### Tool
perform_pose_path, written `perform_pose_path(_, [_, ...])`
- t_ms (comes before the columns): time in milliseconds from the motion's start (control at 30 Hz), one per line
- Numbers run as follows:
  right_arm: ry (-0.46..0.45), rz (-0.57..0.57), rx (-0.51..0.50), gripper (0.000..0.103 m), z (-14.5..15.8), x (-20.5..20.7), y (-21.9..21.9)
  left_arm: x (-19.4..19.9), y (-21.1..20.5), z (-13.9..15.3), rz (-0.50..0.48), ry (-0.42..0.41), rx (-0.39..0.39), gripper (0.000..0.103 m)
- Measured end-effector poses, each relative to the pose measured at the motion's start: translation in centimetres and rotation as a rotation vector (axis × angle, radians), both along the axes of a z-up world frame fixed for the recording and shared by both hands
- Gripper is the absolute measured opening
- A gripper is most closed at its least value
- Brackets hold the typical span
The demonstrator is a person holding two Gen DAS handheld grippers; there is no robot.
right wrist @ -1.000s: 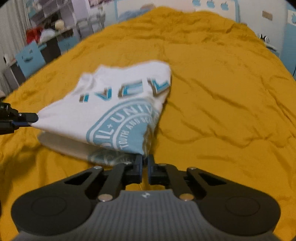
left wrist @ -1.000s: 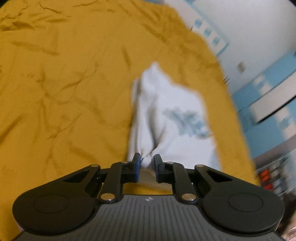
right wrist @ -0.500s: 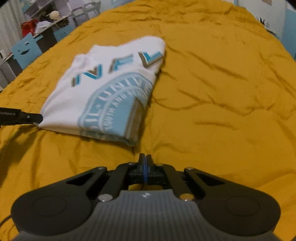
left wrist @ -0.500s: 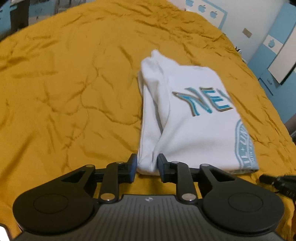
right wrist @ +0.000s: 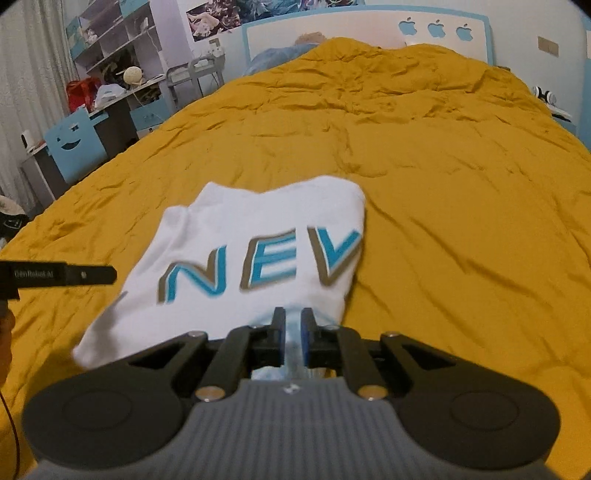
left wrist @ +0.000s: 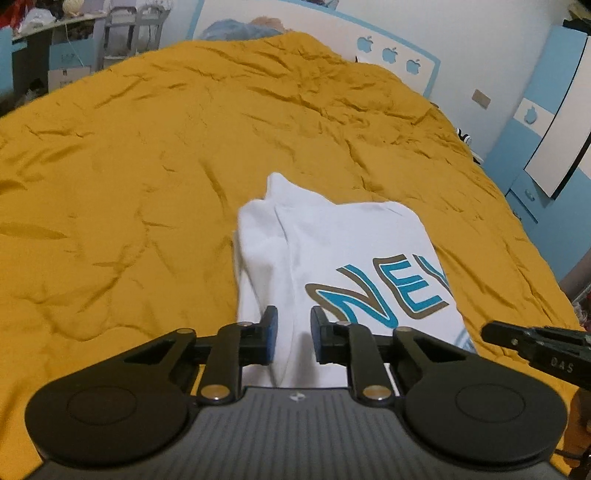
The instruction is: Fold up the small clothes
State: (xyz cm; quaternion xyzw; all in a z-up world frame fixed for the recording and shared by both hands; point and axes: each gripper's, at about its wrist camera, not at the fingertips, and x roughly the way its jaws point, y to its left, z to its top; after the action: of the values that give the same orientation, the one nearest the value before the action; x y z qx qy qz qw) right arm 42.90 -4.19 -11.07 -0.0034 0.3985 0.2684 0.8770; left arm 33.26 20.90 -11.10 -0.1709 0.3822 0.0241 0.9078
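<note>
A folded white T-shirt (left wrist: 332, 251) with blue and brown letters lies on the yellow bedspread (left wrist: 147, 147); it also shows in the right wrist view (right wrist: 255, 229). My left gripper (left wrist: 293, 334) is open, its fingers straddling the shirt's near left edge. My right gripper (right wrist: 292, 332) has its jaws a little apart over the shirt's near right edge, with blue-printed cloth between them. The right gripper's finger shows at the right of the left wrist view (left wrist: 535, 343). The left gripper's finger shows at the left of the right wrist view (right wrist: 62, 275).
The bedspread (right wrist: 443, 184) stretches wide beyond the shirt to the headboard (right wrist: 369, 26). A desk and blue chair (right wrist: 74, 140) with shelves stand left of the bed. A blue and white wardrobe (left wrist: 546, 129) stands to the right.
Both grippers laid the shirt down, let go and drew back. They have since moved forward over its near edge. The right gripper was shut and empty; its jaws now stand slightly apart around cloth.
</note>
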Motion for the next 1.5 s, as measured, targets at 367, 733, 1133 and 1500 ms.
perform_pose_path(367, [0.105, -0.028, -0.020, 0.000, -6.3, 2.6, 0.0, 1.3, 0.4, -5.4, -0.036, 0.076, -0.014, 0.019])
perform_pose_path(733, [0.065, -0.006, 0.008, 0.001, -0.8, -2.9, -2.9, -4.1, -0.8, -1.0, -0.045, 0.027, -0.008, 0.018])
perform_pose_path(1133, [0.147, -0.009, -0.049, 0.000, -6.7, -6.4, -2.8, -6.2, -2.2, -4.8, -0.055, 0.122, 0.076, 0.020])
perform_pose_path(1500, [0.124, 0.010, -0.054, 0.023, -2.1, -5.3, -4.0, -7.0, 0.0, 0.8, -0.037, 0.041, 0.038, 0.046])
